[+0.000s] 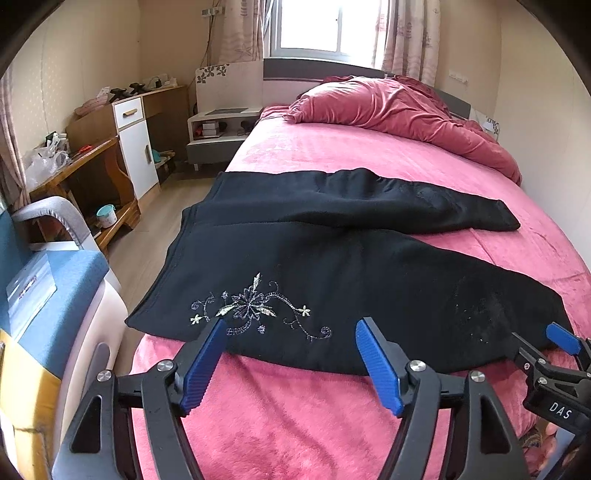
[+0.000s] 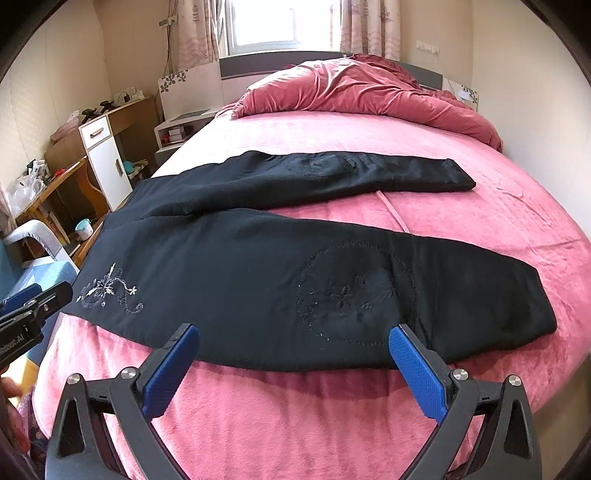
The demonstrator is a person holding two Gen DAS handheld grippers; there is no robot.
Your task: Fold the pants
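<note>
Surface: a bed [image 1: 332, 155] covered by a pink plush blanket, filling most of both views. A rumpled darker pink duvet [image 1: 399, 107] is heaped at the far end, below a window [image 1: 314, 26] with patterned curtains.

Room, left side: a white bedside unit [image 1: 218, 129] at the far corner of the bed, a wooden desk with a white cabinet [image 1: 135, 147], a cup [image 1: 106, 216] on its low shelf, and a blue-and-grey chair [image 1: 55, 266] nearest the camera. Wood-look floor runs between them and the bed.

Item: black pants [image 2: 258, 266], lying flat across the near half of the bed. The long axis runs left to right; the waist end is at the left edge, the two legs point right and spread apart, one nearer, one farther. Pale floral embroidery [image 1: 255, 310] sits on the near leg close to the waist.

Left gripper [image 1: 291, 363]: jaws wide apart, nothing between the blue pads, held just short of the pants' near edge.

Right gripper [image 2: 295, 362]: jaws likewise spread, empty, at the near edge farther right.
</note>
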